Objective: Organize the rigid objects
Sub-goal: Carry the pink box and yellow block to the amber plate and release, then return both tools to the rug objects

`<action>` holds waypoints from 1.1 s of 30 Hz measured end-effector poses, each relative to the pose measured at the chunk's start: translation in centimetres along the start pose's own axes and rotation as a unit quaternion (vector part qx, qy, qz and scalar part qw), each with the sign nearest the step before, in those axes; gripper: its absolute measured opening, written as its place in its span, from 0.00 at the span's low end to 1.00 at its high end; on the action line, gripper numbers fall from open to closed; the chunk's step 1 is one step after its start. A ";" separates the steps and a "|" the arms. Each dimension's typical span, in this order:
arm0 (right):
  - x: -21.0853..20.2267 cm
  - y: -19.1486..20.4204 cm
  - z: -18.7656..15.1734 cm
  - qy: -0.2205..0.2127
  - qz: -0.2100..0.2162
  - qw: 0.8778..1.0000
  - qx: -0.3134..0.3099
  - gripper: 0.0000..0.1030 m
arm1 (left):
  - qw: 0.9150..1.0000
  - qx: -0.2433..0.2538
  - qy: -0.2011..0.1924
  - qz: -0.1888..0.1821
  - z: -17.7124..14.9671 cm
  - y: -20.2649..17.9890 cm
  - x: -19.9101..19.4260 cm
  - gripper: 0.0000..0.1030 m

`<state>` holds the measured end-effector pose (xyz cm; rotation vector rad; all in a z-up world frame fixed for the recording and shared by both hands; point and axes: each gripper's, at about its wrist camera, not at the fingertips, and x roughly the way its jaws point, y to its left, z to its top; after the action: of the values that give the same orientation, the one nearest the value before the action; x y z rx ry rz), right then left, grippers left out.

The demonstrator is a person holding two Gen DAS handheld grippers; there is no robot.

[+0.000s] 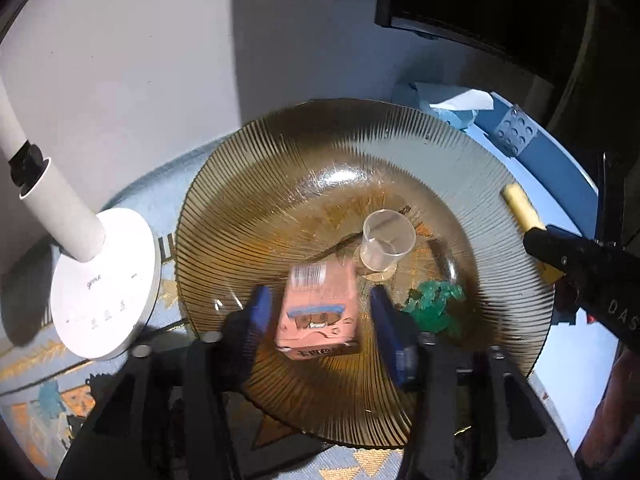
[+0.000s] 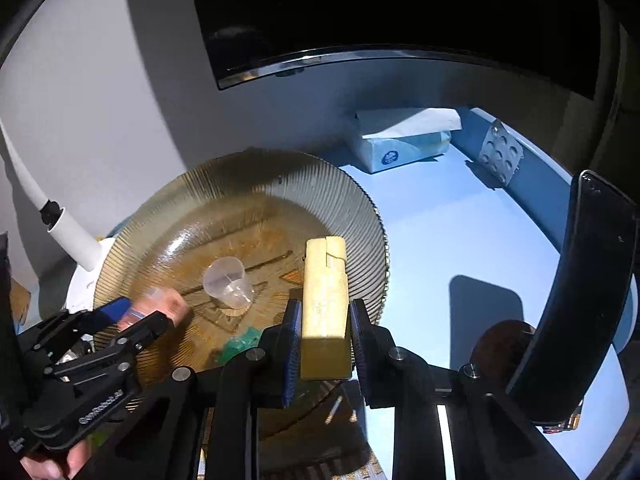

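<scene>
Pale blue surface (image 2: 440, 240) carries our amber plate (image 1: 280, 168). Our left gripper (image 1: 318, 312) stands apart around the pink box (image 1: 318, 312) on the plate; our right gripper (image 2: 325, 340) clamps the yellow block (image 2: 325, 300). We should lower that gently, clear of the cup (image 1: 386, 244).

Letters "DAS" on the right tongs (image 1: 516, 236) — other print too blurred to read.
</scene>
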<state>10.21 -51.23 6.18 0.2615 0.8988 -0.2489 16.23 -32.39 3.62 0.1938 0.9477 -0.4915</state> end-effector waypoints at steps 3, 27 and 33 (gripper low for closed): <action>-0.7 -0.8 0.1 -0.003 -0.002 1.000 0.026 0.48 | 1.000 0.000 -0.022 0.010 0.1 0.2 -1.7 0.68; -17.9 12.6 -6.1 -0.133 0.134 0.975 -0.122 0.58 | 0.950 -0.126 -0.270 0.088 -12.8 15.3 -32.6 0.76; -15.3 17.3 -9.9 -0.093 0.173 0.965 -0.173 0.61 | 0.957 -0.159 -0.228 0.086 -17.7 19.3 -29.9 0.76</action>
<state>-0.68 -30.21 14.50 0.0649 0.6822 0.2063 -1.86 0.52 16.79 -0.1269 0.5385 -0.2019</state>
